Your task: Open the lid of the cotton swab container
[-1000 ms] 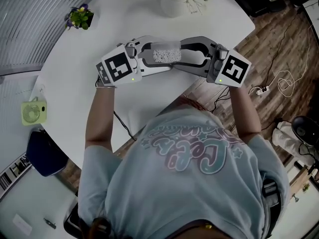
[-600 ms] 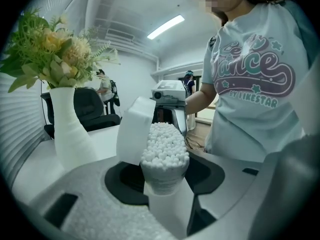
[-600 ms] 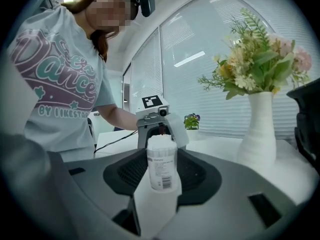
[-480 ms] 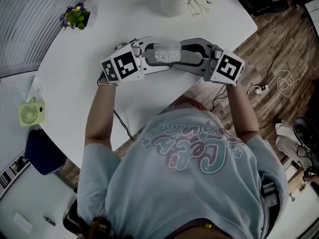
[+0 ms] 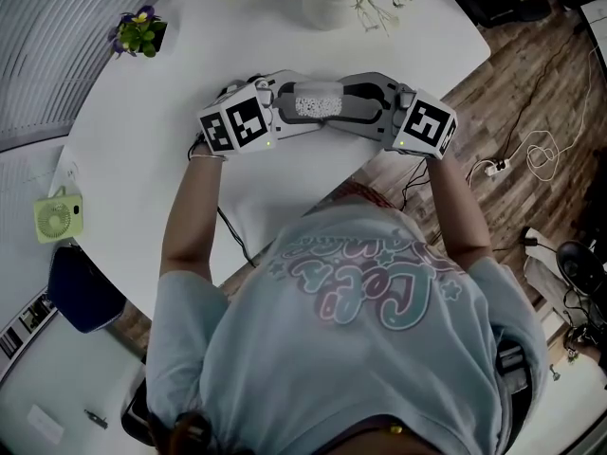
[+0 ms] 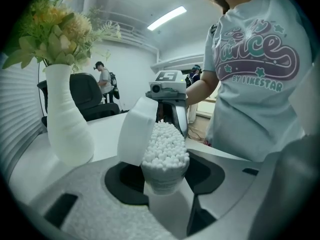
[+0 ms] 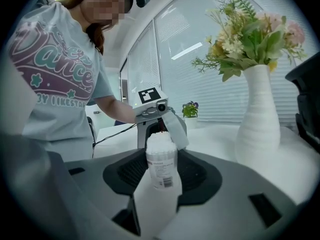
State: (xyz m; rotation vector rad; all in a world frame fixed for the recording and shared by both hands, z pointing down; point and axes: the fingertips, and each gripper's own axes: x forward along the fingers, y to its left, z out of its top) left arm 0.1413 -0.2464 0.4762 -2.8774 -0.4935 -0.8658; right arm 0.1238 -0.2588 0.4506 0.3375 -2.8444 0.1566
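Note:
A clear cotton swab container (image 5: 318,102) packed with white swabs hangs over the white table (image 5: 142,159), between two grippers that face each other. Its white hinged lid (image 6: 136,131) stands open, tipped to one side, and the swab tips are bare (image 6: 165,146). My left gripper (image 5: 302,112) comes in from the left, and its jaws close on the container's lower body (image 6: 165,176). My right gripper (image 5: 346,112) comes in from the right and clasps the labelled body (image 7: 161,166). The open lid (image 7: 176,126) leans away behind the container.
A white vase of flowers (image 5: 327,3) stands close behind the grippers, large in both gripper views (image 6: 65,119) (image 7: 257,114). A small pot of purple flowers (image 5: 137,31) sits at the far left. A green fan (image 5: 57,218) lies off the table's left edge. Cables lie on the wooden floor (image 5: 531,150).
Both grippers have sunk together toward the table, carrying the container between them. The lid stays open and the grip looks the same.

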